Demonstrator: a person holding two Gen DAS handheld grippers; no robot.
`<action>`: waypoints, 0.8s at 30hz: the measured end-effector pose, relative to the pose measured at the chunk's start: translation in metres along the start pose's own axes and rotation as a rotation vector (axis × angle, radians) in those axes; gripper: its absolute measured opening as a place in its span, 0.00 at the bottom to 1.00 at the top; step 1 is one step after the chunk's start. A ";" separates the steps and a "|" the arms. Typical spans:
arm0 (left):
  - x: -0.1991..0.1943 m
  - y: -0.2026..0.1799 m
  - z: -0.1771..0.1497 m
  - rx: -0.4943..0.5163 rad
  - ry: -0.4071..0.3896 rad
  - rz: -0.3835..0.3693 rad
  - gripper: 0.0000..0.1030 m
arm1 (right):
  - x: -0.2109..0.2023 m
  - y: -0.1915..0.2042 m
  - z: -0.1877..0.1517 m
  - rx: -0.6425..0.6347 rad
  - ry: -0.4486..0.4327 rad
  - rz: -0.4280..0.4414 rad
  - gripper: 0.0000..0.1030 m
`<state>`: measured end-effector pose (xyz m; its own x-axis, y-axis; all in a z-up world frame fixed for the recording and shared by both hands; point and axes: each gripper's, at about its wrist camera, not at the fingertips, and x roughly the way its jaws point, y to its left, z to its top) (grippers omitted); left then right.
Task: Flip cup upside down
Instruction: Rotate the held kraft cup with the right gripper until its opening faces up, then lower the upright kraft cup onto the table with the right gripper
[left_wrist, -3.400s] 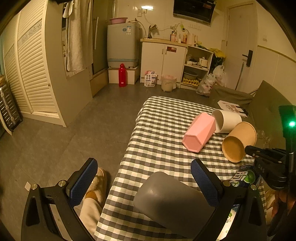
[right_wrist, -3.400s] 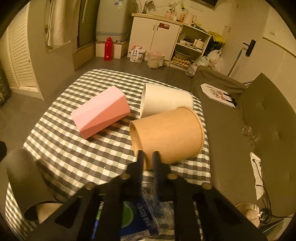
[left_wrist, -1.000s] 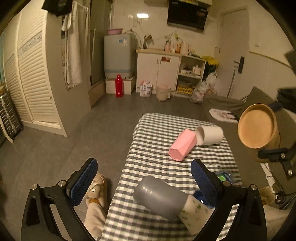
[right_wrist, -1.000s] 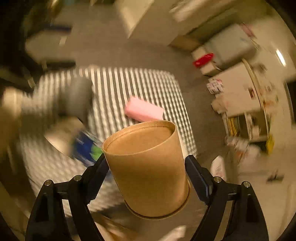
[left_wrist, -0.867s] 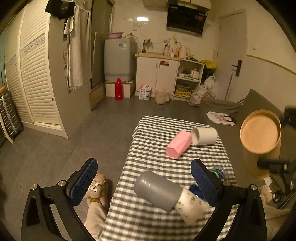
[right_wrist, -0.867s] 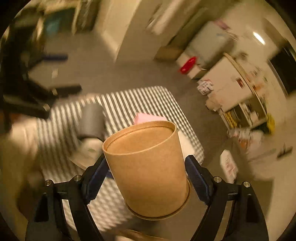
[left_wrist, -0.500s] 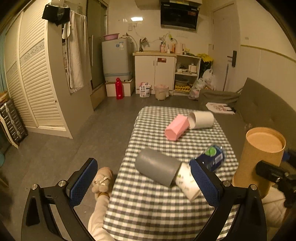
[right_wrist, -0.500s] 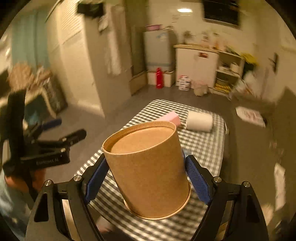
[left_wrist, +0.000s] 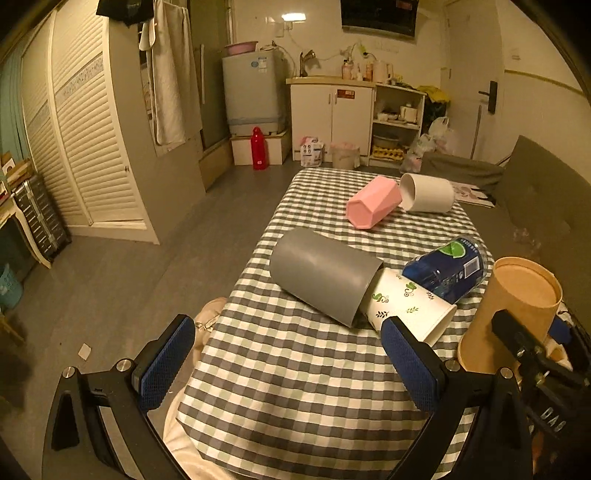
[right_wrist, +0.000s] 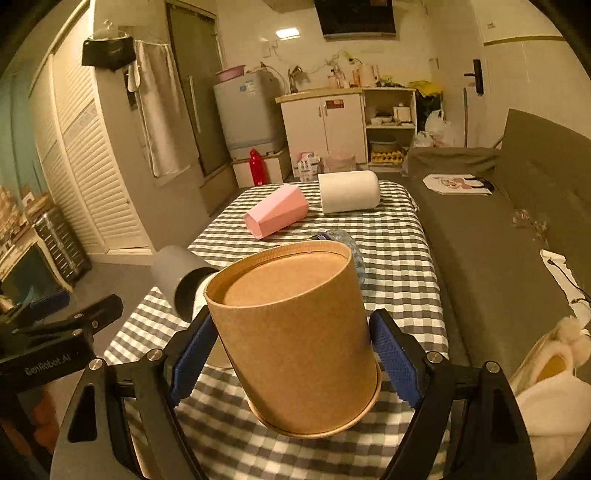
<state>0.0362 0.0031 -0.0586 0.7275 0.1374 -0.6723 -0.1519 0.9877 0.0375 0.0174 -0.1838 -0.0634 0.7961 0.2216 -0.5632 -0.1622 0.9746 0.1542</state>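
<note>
Since the earlier frames the brown cup (right_wrist: 295, 343) has been lifted off the checked tablecloth (left_wrist: 295, 373) and turned base-up. The right gripper (right_wrist: 293, 354) clamps its sides just above the near corner, apparently to set it down inverted. The left gripper (left_wrist: 288, 354) hangs wide, empty. Other cups lie toppled; dim kitchen beyond.

My right gripper (right_wrist: 291, 358) clamped the brown paper cup (right_wrist: 295, 339) between its blue pads (right_wrist: 393, 360), base up and rim down above the checked tablecloth (right_wrist: 399, 258). Beyond it lay a pink cup (right_wrist: 277, 216) and a white cup (right_wrist: 349, 192).
</note>
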 end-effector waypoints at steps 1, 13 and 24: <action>0.002 0.000 -0.001 0.001 0.003 0.001 1.00 | 0.004 0.001 -0.003 -0.009 -0.003 0.004 0.81; 0.008 -0.005 -0.004 0.016 0.027 -0.014 1.00 | 0.014 -0.005 -0.023 -0.025 0.042 -0.017 0.81; 0.004 -0.010 -0.007 0.037 0.022 -0.048 1.00 | 0.014 -0.002 -0.017 -0.019 0.128 -0.023 0.83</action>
<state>0.0355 -0.0068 -0.0667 0.7185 0.0888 -0.6898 -0.0919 0.9952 0.0324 0.0186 -0.1823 -0.0853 0.7191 0.2000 -0.6655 -0.1569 0.9797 0.1250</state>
